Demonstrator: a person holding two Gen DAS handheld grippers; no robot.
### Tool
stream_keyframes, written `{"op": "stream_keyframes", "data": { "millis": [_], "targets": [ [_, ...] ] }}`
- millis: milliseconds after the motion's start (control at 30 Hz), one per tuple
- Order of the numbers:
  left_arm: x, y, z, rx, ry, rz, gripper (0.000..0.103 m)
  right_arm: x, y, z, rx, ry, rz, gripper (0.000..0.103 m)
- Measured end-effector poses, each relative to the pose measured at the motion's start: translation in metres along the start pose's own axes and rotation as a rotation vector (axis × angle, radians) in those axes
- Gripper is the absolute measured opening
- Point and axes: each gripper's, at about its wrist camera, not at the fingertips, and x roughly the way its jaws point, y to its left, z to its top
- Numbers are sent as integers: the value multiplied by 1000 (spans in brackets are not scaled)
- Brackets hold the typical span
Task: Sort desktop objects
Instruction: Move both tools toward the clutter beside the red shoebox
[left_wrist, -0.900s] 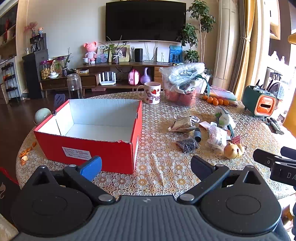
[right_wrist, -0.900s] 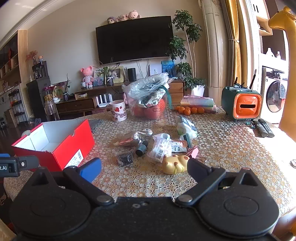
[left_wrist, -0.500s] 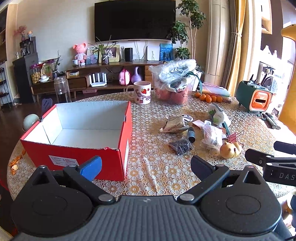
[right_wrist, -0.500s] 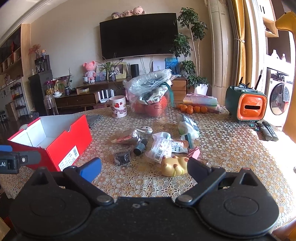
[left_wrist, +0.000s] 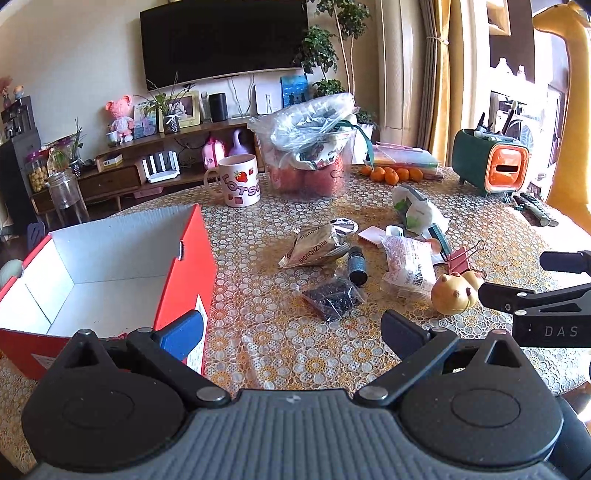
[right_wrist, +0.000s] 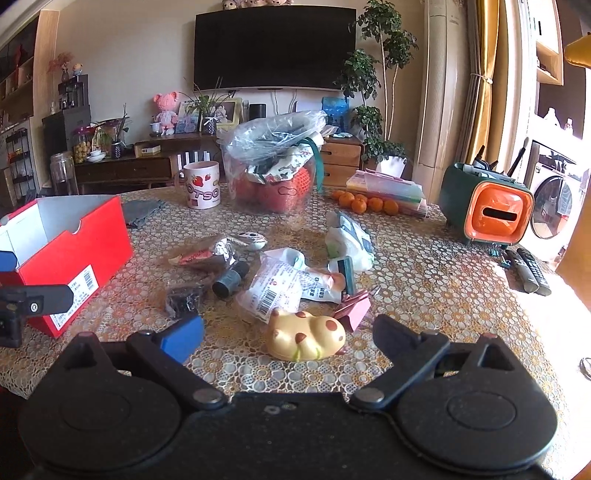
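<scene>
On the lace-covered table (left_wrist: 480, 229) in the left wrist view, we see our left gripper (left_wrist: 291, 328) with its jaws spread wide and nothing between them, hovering just off the near right corner of the red box (left_wrist: 192, 258). The box is open and, as far as we can see into it, empty. The clutter lies right of it: a brown packet (left_wrist: 314, 245), a dark vial (left_wrist: 356, 264), a black sachet (left_wrist: 328, 295), a white bag (left_wrist: 408, 264), a pink clip (left_wrist: 461, 254) and a yellow toy (left_wrist: 452, 293). Behind them a mug (left_wrist: 240, 181) stands beside a plastic tub (left_wrist: 310, 162) stuffed with red things and a crumpled bag. We judge that sorting has not yet begun: every loose item is on the cloth, none in the box.

In the right wrist view, our right gripper (right_wrist: 288, 332) is likewise wide and empty, aimed down at the toy (right_wrist: 306, 334), which sits nearest, just ahead of the jaws. The clip (right_wrist: 354, 306) touches the toy's far right side, and the white bag (right_wrist: 277, 291) lies just behind it. The box (right_wrist: 74, 240) stands well off to the left. We think the next move is to lower the jaws around the toy alone, clear of the clip, then carry it left to the box. The green holder (right_wrist: 487, 206) at far right carries brushes or pens in its top.
</scene>
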Motion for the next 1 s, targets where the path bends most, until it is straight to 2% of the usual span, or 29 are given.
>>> {"op": "stream_keyframes", "data": {
  "millis": [533, 667, 1000],
  "targets": [
    [88, -22, 23, 9, 87, 11, 103, 49, -13, -7, -20, 52, -12, 98],
    [110, -23, 27, -19, 114, -1, 103, 61, -14, -8, -27, 70, 3, 88],
    [154, -28, 25, -29, 182, 8, 103, 83, -23, -13, 11, 89, 13, 93]
  ]
}}
